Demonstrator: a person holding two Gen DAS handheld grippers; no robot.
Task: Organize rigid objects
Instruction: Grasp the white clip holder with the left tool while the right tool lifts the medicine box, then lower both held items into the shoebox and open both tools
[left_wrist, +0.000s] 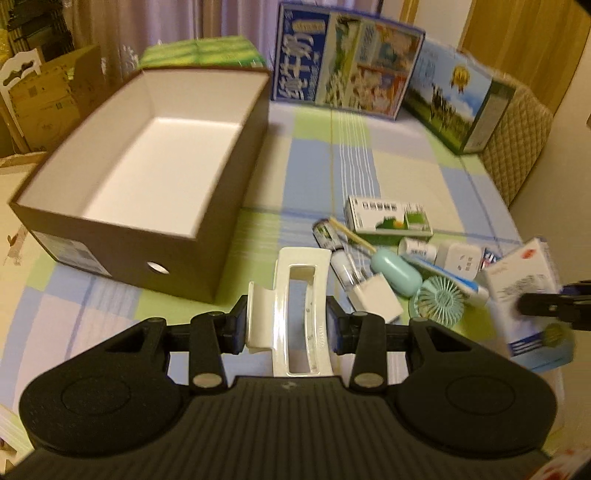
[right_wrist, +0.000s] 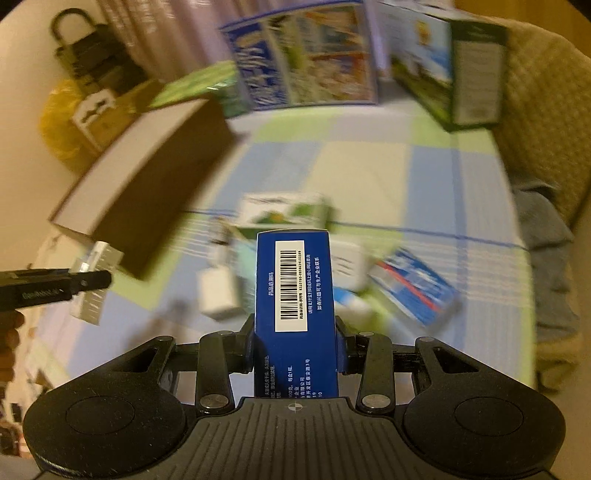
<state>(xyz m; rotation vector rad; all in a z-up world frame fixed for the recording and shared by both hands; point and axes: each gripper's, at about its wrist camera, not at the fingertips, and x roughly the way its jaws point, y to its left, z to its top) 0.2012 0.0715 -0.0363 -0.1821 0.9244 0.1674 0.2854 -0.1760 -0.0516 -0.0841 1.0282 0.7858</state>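
Grippers both loaded: left gripper (left_wrist: 288, 328) pinches white hair clip (left_wrist: 295, 306), long axis along its fingers, brown box (left_wrist: 221, 206) ahead-left and nearer; right gripper (right_wrist: 297, 350) clamps blue carton (right_wrist: 295, 295)

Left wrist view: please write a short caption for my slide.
Left gripper holds a white hair clip beside the empty brown box.

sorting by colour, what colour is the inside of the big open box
White inside, dark brown outside: the open box shows best in the left wrist view.
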